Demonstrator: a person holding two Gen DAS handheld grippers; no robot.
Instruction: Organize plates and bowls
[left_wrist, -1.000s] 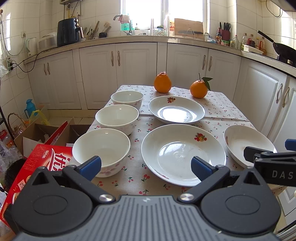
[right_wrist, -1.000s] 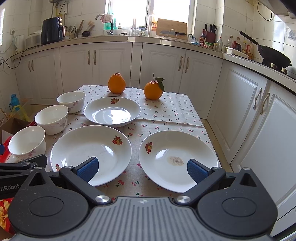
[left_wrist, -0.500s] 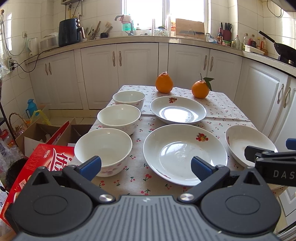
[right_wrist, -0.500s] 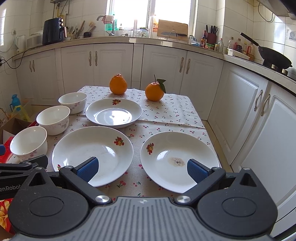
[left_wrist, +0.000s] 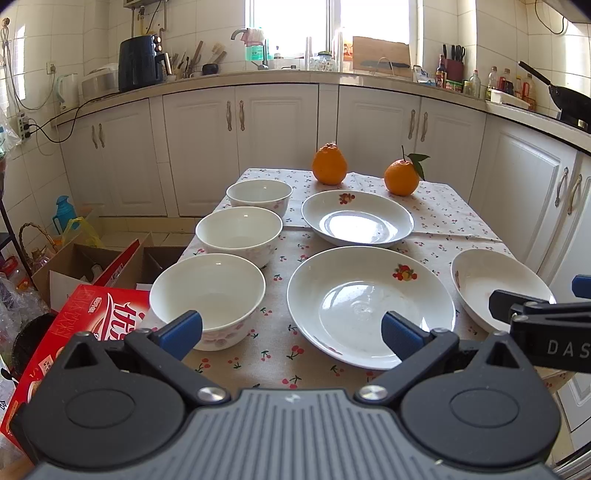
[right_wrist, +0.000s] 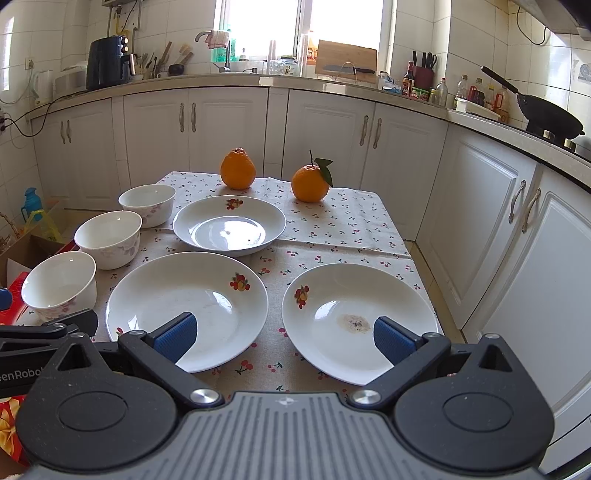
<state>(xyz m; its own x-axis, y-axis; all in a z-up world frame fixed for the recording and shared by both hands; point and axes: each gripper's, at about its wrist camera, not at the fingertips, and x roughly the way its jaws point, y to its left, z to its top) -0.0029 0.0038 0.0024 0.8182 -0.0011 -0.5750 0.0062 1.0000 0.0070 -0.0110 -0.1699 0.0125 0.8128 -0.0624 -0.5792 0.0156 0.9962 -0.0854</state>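
Three white bowls stand in a row down the table's left side: near bowl (left_wrist: 207, 295), middle bowl (left_wrist: 239, 232), far bowl (left_wrist: 258, 192). Three white fruit-print plates lie beside them: a large near plate (left_wrist: 369, 306), a far plate (left_wrist: 356, 223) and a right plate (right_wrist: 354, 317) with a brown stain. My left gripper (left_wrist: 291, 330) hovers open at the table's near edge, between the near bowl and the large plate. My right gripper (right_wrist: 282, 338) is open too, low over the gap between the large plate (right_wrist: 186, 308) and the right plate. Neither holds anything.
Two oranges (left_wrist: 329, 164) (left_wrist: 402, 177) sit at the table's far end on the cherry-print cloth (right_wrist: 332, 221). A red carton (left_wrist: 85, 321) and open cardboard boxes (left_wrist: 74, 258) are on the floor to the left. White cabinets (right_wrist: 498, 221) run close along the right and back.
Both grippers have drifted slightly; the table sits a little lower in both views. Nothing on the table moved and both grippers stay open.
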